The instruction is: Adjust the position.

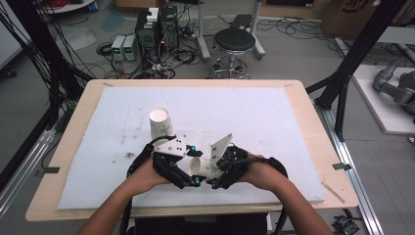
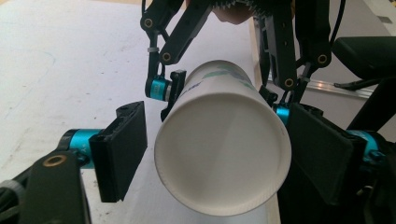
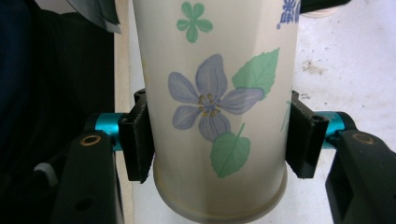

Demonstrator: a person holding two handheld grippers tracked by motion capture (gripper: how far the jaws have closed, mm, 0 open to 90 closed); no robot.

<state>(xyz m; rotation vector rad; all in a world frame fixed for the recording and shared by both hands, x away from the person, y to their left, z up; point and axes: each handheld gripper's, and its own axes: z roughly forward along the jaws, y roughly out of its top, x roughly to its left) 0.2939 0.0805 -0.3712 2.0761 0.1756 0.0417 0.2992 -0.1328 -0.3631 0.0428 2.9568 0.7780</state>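
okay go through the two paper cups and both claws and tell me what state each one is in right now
Flowered cup: lifted, lying sideways between the claws, its closed base facing the left one.
Second cup: standing base-up on the white mat, untouched.
Right claw: shut on the flowered cup.
Left claw: open around the cup's base end.

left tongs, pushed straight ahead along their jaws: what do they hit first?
Likely the held paper cup: its base faces the left tongs, between their open jaws. The right tongs, already clamped on its sides, come next. Depth is uncertain.
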